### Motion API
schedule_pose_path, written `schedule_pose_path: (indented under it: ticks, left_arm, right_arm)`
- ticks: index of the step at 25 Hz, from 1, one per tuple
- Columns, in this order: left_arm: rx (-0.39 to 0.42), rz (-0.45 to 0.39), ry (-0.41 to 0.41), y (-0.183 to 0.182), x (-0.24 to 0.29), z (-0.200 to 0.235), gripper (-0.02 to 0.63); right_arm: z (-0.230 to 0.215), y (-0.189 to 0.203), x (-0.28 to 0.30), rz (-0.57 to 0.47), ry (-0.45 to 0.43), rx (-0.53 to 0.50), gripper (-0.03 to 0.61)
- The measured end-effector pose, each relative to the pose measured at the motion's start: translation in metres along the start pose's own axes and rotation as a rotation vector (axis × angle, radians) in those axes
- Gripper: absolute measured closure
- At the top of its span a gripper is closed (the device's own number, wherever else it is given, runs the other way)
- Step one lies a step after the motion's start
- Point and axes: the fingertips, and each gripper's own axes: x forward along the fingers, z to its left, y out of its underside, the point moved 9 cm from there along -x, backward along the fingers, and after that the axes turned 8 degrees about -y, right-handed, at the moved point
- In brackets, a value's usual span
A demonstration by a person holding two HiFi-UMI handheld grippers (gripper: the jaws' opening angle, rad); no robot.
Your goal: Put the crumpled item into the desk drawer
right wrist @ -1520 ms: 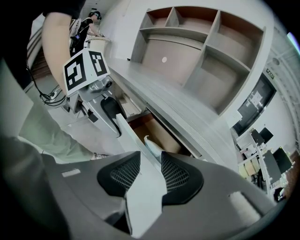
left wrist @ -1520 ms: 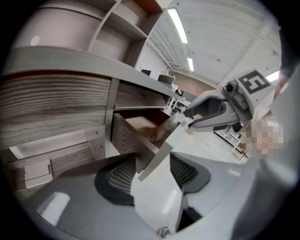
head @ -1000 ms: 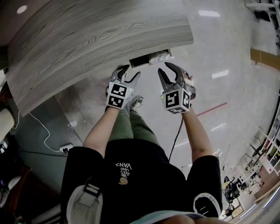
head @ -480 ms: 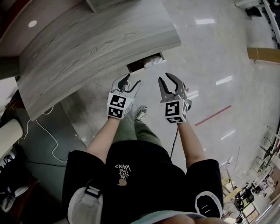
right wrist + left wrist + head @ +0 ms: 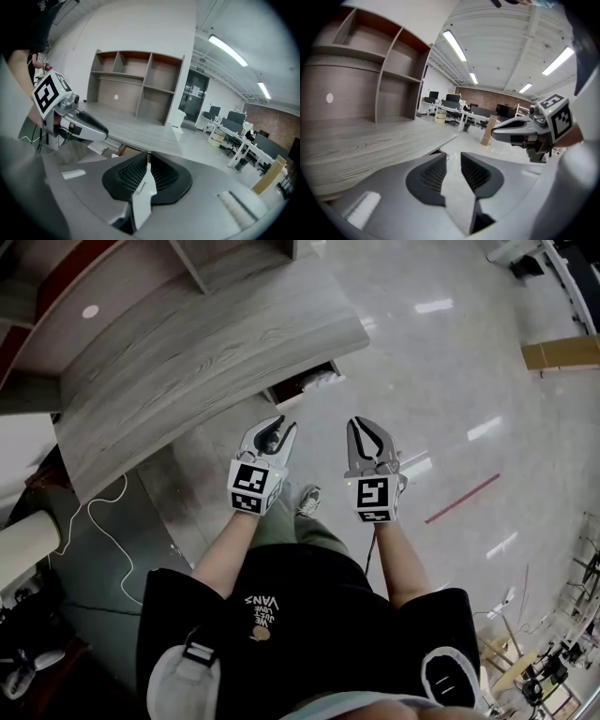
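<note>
Since a moment ago I have drawn both grippers back from the drawer point(image 5: 292, 390), and they now hang over the floor point(image 5: 450, 399), well apart from the tabletop point(image 5: 206, 352). Their jaws stood wide then; now both pairs are closing with nothing between them. The left gripper point(image 5: 279, 427) has still a clear gap between its pads. The right gripper point(image 5: 366, 427) is almost together, only a thin slit remains.

The crumpled item point(image 5: 320, 381) lies white inside the drawer, which stands pulled out under the front edge of the tabletop, near its right corner. So I judge the placing is done. What is left, if anything, is to push the drawer in, and the task sentence does not ask for this.

For moving there is much room. The floor to the right and in front is bare and shiny. The only edge to mind is the curved front edge of the tabletop and the drawer that sticks out below it.
</note>
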Motion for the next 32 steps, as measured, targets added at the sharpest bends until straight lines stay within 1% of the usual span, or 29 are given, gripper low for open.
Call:
schedule_pose_path:
  ticks: [6, 11, 16, 20, 24, 32]
  left_arm:
    - [0.014, -0.056, -0.002, -0.018, -0.022, -0.018, 0.489]
    - [0.030, -0.088, 0.004, -0.030, -0.040, -0.034, 0.500]
    - [0.045, -0.109, 0.017, -0.039, -0.058, -0.045, 0.511]
    - [0.054, -0.124, 0.016, -0.044, -0.073, -0.050, 0.532]
    - [0.048, -0.134, 0.001, -0.049, -0.087, -0.052, 0.549]
    - [0.088, -0.168, 0.000, -0.063, -0.111, -0.060, 0.561]
  right_arm:
    - [0.000, -0.011, -0.031, -0.058, 0.027, 0.009, 0.575]
    - [0.004, -0.011, -0.052, -0.108, 0.003, 0.036, 0.575]
    - [0.014, -0.014, -0.068, -0.120, -0.021, 0.053, 0.575]
    - [0.020, -0.020, -0.080, -0.131, -0.043, 0.051, 0.575]
    - [0.022, -0.027, -0.092, -0.145, -0.047, 0.059, 0.575]
    - [0.026, -0.035, -0.112, -0.176, -0.046, 0.082, 0.575]
